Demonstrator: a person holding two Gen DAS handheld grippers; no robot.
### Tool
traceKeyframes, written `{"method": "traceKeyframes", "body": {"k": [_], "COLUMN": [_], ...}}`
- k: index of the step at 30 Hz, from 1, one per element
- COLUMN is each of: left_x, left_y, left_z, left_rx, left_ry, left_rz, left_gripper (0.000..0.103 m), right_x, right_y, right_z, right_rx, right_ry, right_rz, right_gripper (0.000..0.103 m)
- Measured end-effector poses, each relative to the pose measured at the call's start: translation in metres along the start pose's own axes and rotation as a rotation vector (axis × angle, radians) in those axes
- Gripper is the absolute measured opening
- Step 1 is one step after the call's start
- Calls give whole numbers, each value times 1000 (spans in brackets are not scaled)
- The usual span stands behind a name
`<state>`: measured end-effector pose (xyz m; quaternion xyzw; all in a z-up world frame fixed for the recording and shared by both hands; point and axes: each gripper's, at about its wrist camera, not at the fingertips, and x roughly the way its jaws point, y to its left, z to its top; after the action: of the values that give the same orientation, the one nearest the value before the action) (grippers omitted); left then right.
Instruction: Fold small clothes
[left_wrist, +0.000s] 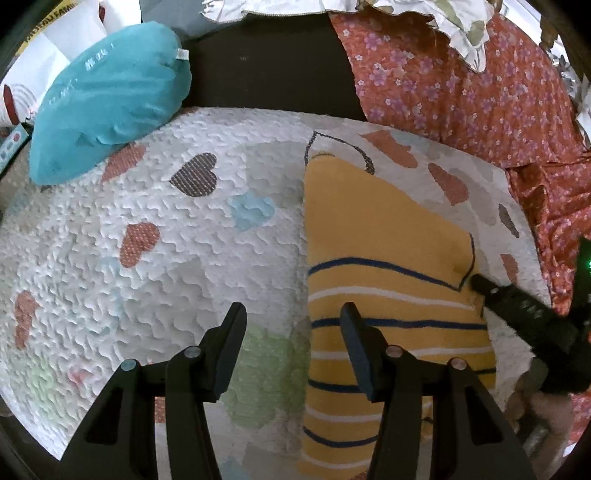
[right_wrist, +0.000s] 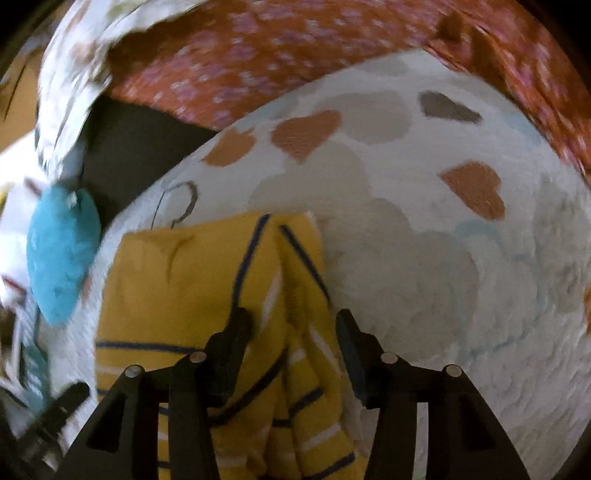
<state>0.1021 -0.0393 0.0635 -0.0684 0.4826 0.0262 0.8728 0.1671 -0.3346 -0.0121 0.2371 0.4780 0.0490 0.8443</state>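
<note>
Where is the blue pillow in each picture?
Left wrist view: the blue pillow is at the upper left, resting on the edge of the heart quilt.
Right wrist view: the blue pillow is at the left edge, blurred, beside the quilt.
Shared landmark: the yellow striped garment lying on the quilt, seen at lower centre in the right wrist view.

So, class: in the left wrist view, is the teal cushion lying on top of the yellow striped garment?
No: the teal cushion sits at the quilt's far left corner, well apart from the yellow striped garment.
</note>
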Motion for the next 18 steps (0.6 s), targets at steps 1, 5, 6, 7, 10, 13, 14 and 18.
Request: {"method": "traceKeyframes", "body": {"k": [1,5,6,7,10,13,14,18], "left_x": [-1,-1,-2,-2,0,0,0,-1], "left_y": [1,4,4,5,7,8,8,8], "left_z": [0,2,2,2,2,2,2,1], "left_rx": [-1,-3,-4,-3,-6,-9,-8,-1], "left_ry": [-3,-12,-13,-13,-9,-6,-6,-11], "left_rz": [6,35,42,49,60,62,61,58], "left_gripper": [52,52,52,52,52,52,52,52], "right_x": [-7,-39,-44,-48,-50,-35,-26,1], "right_y": [-2,15,23,31,53,69,70,53], "right_z": [1,2,1,-1,-12,-21,-24,-24], "right_rx": [13,-62,-92,-122,-212,-296,-310,-282], "right_ry": [-26,-165,-188,-202,-205,-155,-109,-24], "right_rz": [-2,5,16,32,57,51,38,-46], "right_gripper": [53,53,53,51,49,49,49,47]}}
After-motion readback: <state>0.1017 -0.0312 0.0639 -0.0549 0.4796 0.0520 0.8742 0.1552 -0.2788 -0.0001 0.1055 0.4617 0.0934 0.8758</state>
